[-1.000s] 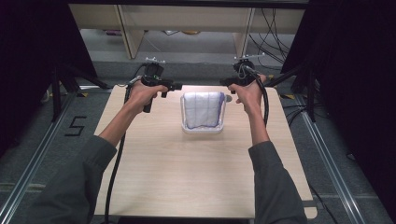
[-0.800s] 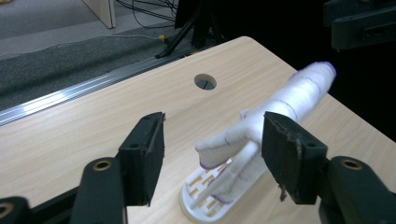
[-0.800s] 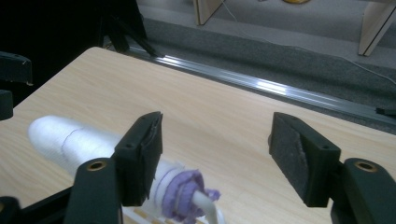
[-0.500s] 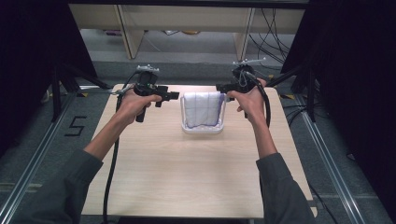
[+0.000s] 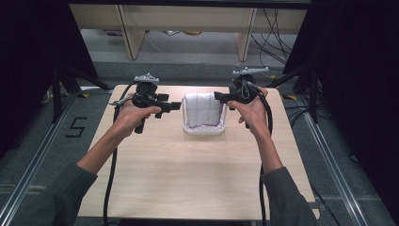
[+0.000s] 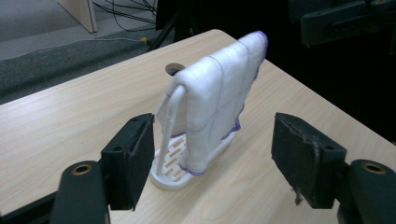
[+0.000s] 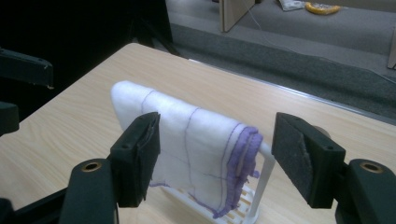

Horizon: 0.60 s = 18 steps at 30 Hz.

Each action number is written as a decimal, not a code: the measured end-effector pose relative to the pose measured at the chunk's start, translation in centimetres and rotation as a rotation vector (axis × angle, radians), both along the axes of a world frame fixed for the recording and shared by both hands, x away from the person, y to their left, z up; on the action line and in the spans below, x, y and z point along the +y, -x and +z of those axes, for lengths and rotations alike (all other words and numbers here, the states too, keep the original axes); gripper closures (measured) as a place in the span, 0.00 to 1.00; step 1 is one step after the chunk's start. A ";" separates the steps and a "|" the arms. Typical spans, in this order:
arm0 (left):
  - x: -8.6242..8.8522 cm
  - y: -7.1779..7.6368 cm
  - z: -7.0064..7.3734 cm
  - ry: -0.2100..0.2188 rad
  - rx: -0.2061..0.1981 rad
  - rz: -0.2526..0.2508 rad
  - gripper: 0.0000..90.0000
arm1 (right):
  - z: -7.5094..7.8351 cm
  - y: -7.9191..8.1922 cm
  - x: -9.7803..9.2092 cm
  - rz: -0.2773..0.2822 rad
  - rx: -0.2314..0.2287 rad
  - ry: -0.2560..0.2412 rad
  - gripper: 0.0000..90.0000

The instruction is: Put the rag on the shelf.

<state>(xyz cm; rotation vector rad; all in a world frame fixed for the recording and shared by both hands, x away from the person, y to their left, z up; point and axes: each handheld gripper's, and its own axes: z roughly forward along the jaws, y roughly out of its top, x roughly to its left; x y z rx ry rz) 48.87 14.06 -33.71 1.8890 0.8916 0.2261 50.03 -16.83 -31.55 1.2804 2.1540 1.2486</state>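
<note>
A white cloth with thin purple lines and a purple hem (image 5: 203,110) (image 6: 219,93) (image 7: 187,140) hangs folded over a white wire rack (image 5: 202,129) (image 6: 170,172) (image 7: 259,186) at the far middle of the wooden table (image 5: 188,174). My left gripper (image 5: 178,106) (image 6: 212,163) is open, just left of the cloth, jaws pointing at it. On the other side, my right gripper (image 5: 217,96) (image 7: 215,158) is open too, with its jaws aimed at the cloth's right end. Nothing is between either pair of jaws.
The rack stands near the table's far edge. Beyond it are grey floor, wooden furniture legs (image 5: 129,33) and loose cables (image 5: 277,28). Metal rails (image 5: 329,160) run along both sides of the table. A round hole (image 6: 173,69) in the tabletop sits behind the rack.
Both grippers have moved inward toward the cloth on the rack; the left gripper's jaws now nearly reach its left side. The cloth and rack have not moved.
</note>
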 end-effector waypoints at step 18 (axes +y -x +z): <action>0.9 2.1 -1.5 0.050 0.014 -0.037 0.29 | -0.9 2.7 -0.5 0.022 -0.008 -0.026 0.37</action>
